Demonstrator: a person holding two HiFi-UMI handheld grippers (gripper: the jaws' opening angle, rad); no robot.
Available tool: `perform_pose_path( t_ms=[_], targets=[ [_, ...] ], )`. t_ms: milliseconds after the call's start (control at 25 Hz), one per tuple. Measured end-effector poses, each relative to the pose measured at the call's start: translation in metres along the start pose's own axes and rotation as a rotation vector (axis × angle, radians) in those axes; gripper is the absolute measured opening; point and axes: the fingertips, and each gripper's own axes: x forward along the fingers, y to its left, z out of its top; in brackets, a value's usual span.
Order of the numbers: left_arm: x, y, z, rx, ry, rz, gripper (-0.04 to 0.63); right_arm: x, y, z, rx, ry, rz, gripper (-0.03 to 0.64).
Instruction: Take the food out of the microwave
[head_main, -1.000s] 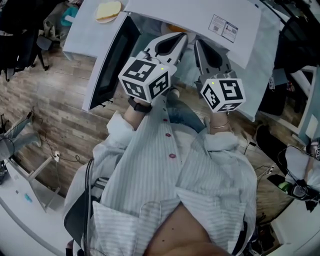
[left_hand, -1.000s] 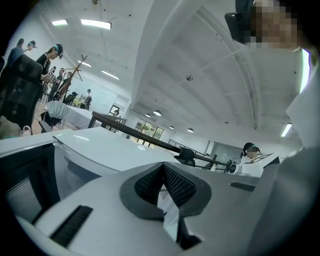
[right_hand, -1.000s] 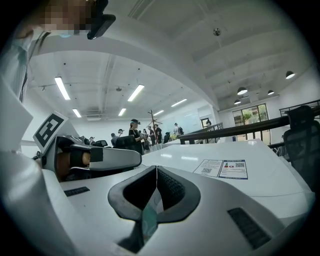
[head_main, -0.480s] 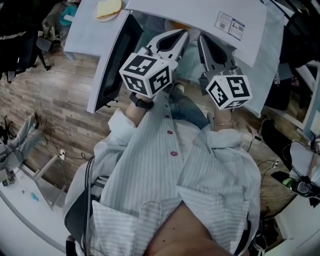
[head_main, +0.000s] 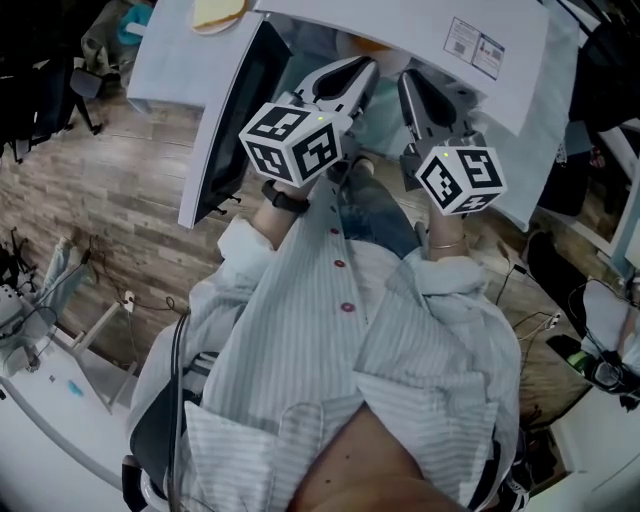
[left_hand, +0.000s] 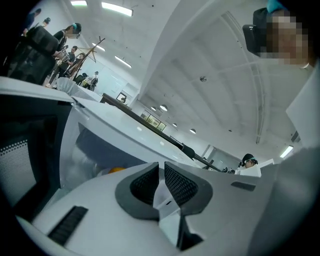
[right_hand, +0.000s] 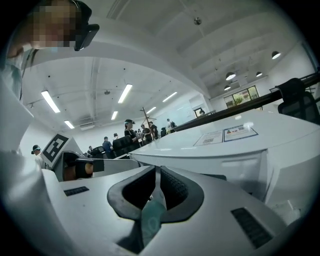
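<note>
Microwave (head_main: 400, 25) door (head_main: 232, 115) open leftward | food (left_hand: 116, 170) inside | left gripper (left_hand: 161, 172) jaws just parting, empty | right gripper (right_hand: 157, 174) closed

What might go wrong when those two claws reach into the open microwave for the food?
1. The right gripper is shut and the left gripper, empty, has only just been opening a crack; reaching in like that might shove the orange food rather than grasp it.
2. The open microwave door stands close beside the left gripper, so a sideways swing may knock it.
</note>
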Motion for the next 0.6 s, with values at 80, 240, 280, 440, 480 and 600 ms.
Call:
perform_pose_path(
  t_ms=[80, 240, 280, 440, 480, 600],
  targets=[
    [0.001, 0.006, -0.005, -0.021, 0.012, -0.001, 0.041, 0.002, -0.003, -0.006, 0.020, 0.009, -0.005, 0.036],
    [0.004, 0.019, -0.016, -0.034, 0.037, 0.013, 0.056, 0.008, -0.009, -0.018, 0.063, 0.025, -0.016, 0.043],
    [0.005, 0.021, -0.019, -0.038, 0.043, 0.017, 0.064, 0.009, -0.011, -0.022, 0.072, 0.031, -0.015, 0.060],
    [0.010, 0.031, -0.029, -0.056, 0.058, 0.024, 0.078, 0.016, -0.018, -0.037, 0.118, 0.054, -0.017, 0.097],
    [0.010, 0.034, -0.031, -0.060, 0.061, 0.026, 0.081, 0.017, -0.020, -0.040, 0.130, 0.057, -0.022, 0.097],
    [0.013, 0.041, -0.039, -0.084, 0.078, 0.029, 0.103, 0.022, -0.024, -0.051, 0.162, 0.070, -0.037, 0.117]
  ],
)
